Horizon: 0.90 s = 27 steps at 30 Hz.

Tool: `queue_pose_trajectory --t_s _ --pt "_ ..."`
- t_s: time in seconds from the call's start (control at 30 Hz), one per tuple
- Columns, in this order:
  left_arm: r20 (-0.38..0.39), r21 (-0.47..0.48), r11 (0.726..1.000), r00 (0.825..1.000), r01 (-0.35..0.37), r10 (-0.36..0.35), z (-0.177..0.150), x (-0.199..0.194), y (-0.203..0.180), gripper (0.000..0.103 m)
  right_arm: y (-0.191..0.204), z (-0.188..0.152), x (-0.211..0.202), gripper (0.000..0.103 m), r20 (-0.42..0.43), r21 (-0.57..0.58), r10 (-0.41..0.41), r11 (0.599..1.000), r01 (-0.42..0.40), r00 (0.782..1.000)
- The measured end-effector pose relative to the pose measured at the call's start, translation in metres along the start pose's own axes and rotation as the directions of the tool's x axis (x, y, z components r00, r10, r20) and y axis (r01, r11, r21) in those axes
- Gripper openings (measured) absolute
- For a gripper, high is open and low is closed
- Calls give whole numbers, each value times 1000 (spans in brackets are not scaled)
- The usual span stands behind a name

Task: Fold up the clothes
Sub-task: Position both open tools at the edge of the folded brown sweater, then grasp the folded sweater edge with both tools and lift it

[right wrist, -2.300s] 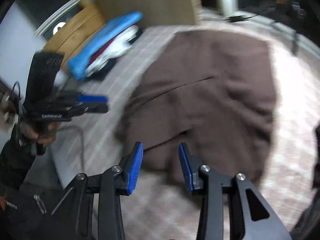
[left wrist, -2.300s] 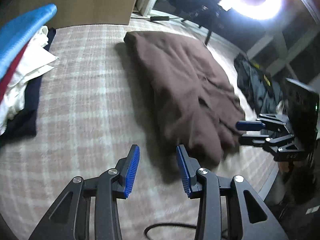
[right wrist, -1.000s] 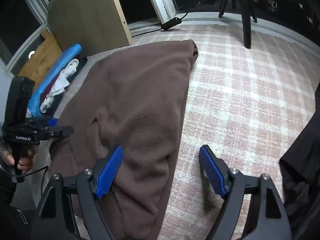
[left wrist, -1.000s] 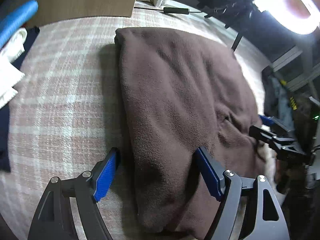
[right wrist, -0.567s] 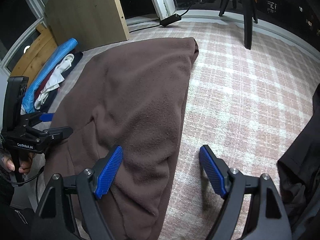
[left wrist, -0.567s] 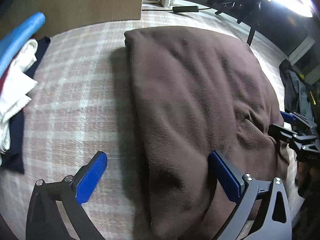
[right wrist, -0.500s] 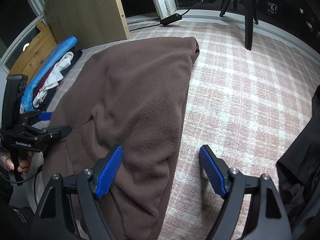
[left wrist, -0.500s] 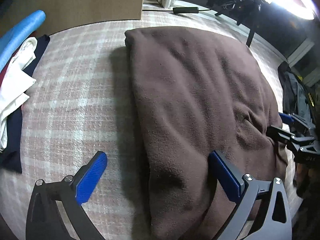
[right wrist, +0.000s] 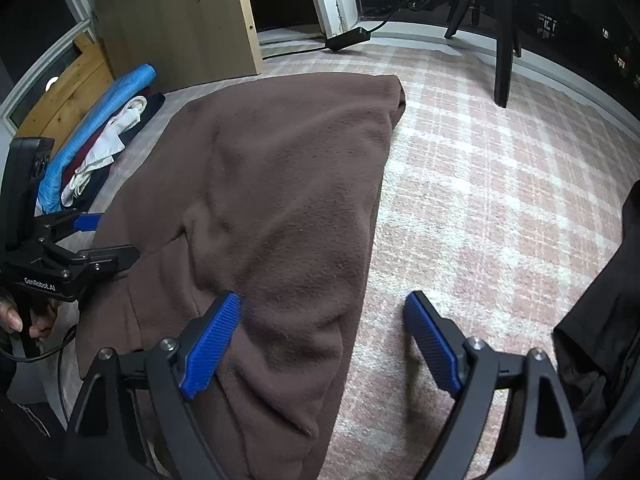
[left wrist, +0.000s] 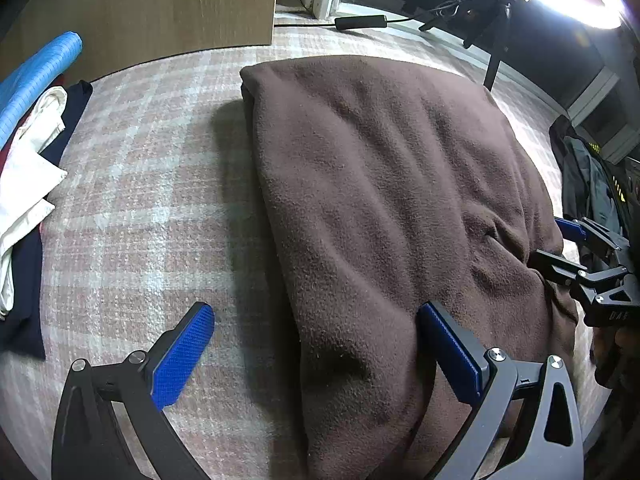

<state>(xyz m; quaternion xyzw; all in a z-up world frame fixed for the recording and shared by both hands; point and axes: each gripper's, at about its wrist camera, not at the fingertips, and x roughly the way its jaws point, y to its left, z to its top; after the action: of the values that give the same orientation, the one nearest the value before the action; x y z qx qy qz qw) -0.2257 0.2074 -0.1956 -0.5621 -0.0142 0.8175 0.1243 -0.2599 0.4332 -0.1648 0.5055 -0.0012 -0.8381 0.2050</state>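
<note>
Here, in the left wrist view, the left gripper has its 2 blue-padded fingers spread as wide as they go, having just been opening. The folded brown fleece garment lies on the pink plaid bed cover, and its near left edge sits between the fingers: the right finger rests against the top of the fleece, the left finger hangs over bare cover, and neither pad pinches the cloth. A pile of clothes, blue, white, dark red and navy, lies at the left edge, well apart from the fleece. Past the far edge stands a wooden panel. At the right, the right gripper reaches in at the fleece's right side, and beyond it lies a dark jacket.

In the right wrist view, the right gripper also stands spread wide, its opening just grown a little. Its left finger lies on the brown fleece garment near the right edge, while the right finger is over bare bed cover; nothing is gripped. The left gripper shows at the left, held in a hand, beside the fleece's far side. A dark cloth hangs at the right edge.
</note>
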Motion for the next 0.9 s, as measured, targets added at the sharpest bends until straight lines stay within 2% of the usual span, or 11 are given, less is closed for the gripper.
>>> queue_pose_trajectory --t_s 0.37,0.43,0.5,0.57,0.67,0.73,0.83,0.9 --pt "-25 -1 1000 1000 -4 4 2 5 -2 102 -5 -8 -6 84 30 -28 37 999 -36 999" --pt "-27 2 1000 1000 -2 2 4 6 -2 99 -4 -9 -7 83 32 -36 45 998 -43 998" --pt "-29 6 1000 1000 2 -2 5 6 -3 94 -4 -10 -8 77 33 -42 63 997 -61 997" --pt "-26 26 1000 1000 -4 4 6 4 -8 91 -4 -11 -9 61 31 -44 105 994 -104 994" --pt "-32 50 999 999 -2 4 7 6 -13 90 -4 -11 -9 61 31 -53 119 992 -117 992" --pt "-46 32 999 999 28 -27 9 8 -12 84 -6 -11 -9 61 29 -42 136 990 -135 990" --pt "-42 56 997 998 50 -48 10 8 -14 76 -7 -10 -9 61 29 -42 160 986 -158 987" --pt "-35 62 996 998 59 -57 10 8 -14 76 -9 -9 -9 61 31 -37 179 983 -178 983"
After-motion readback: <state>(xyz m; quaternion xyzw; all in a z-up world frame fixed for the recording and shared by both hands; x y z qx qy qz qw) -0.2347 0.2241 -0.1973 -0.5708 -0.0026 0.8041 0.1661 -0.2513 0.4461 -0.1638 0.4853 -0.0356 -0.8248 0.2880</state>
